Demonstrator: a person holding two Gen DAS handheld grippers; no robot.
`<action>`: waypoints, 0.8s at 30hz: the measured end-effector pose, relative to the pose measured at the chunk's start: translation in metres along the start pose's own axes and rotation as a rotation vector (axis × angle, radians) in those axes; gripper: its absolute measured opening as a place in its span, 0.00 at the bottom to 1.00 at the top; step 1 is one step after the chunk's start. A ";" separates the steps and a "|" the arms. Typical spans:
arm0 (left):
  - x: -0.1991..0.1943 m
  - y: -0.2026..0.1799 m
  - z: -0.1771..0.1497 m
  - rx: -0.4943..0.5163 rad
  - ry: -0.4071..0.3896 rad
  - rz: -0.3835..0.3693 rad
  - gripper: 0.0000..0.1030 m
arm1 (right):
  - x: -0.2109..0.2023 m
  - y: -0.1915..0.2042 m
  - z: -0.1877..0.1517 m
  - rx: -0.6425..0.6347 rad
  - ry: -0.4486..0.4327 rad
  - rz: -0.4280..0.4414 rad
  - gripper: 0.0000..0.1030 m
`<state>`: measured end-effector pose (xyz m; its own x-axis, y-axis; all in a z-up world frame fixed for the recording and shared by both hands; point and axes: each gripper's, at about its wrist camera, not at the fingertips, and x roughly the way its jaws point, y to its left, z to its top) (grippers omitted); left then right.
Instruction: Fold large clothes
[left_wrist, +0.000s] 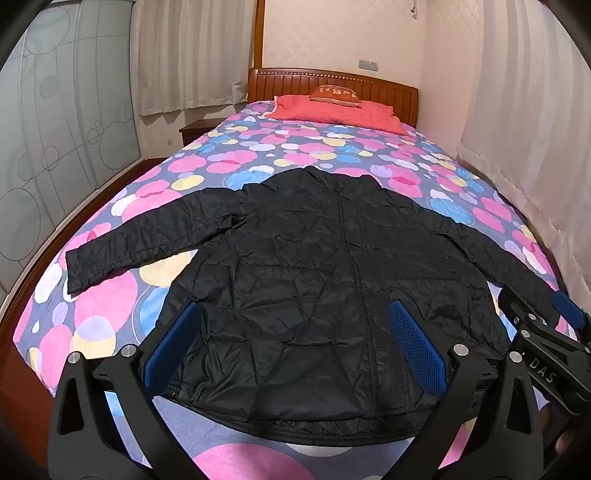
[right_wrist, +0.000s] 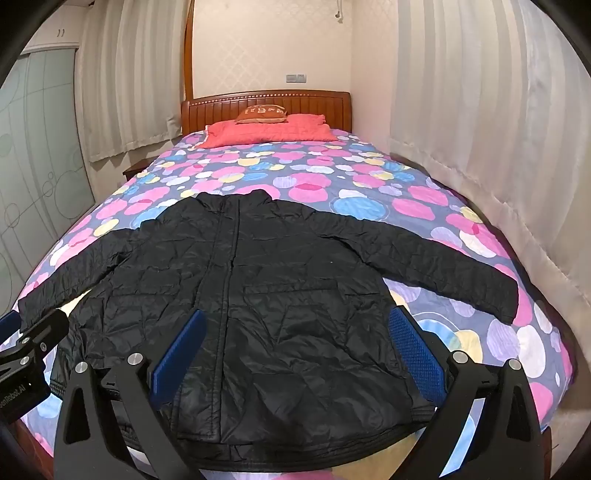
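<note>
A black quilted jacket (left_wrist: 314, 266) lies flat and front up on the bed, collar towards the headboard, both sleeves spread out to the sides; it also shows in the right wrist view (right_wrist: 258, 288). My left gripper (left_wrist: 295, 343) hovers open and empty above the jacket's hem, left of its middle. My right gripper (right_wrist: 295, 347) hovers open and empty above the hem, right of the zip. The right gripper's body shows at the right edge of the left wrist view (left_wrist: 546, 343); the left gripper's body shows at the left edge of the right wrist view (right_wrist: 26, 350).
The bed has a quilt with pink, blue and yellow circles (left_wrist: 314, 147), a red pillow (left_wrist: 332, 110) and a wooden headboard (left_wrist: 369, 85). Curtains hang along the bed's right side (right_wrist: 480, 147). A frosted glass wardrobe (left_wrist: 55, 129) and a nightstand (left_wrist: 199, 129) stand on the left.
</note>
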<state>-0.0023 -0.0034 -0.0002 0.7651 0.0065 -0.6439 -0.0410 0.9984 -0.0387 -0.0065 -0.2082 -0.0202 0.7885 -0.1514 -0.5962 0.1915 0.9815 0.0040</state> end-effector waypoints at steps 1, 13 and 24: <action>0.000 -0.001 0.000 0.000 0.001 0.001 0.98 | 0.000 0.000 0.000 0.000 0.001 0.000 0.95; 0.004 -0.005 -0.010 0.000 0.007 0.000 0.98 | 0.000 0.001 -0.001 -0.001 0.003 -0.001 0.95; 0.007 -0.004 -0.010 0.001 0.013 -0.001 0.98 | 0.001 0.002 -0.002 -0.002 0.004 -0.002 0.95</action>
<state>-0.0027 -0.0078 -0.0121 0.7568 0.0043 -0.6536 -0.0393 0.9985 -0.0389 -0.0066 -0.2065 -0.0224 0.7856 -0.1529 -0.5996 0.1919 0.9814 0.0012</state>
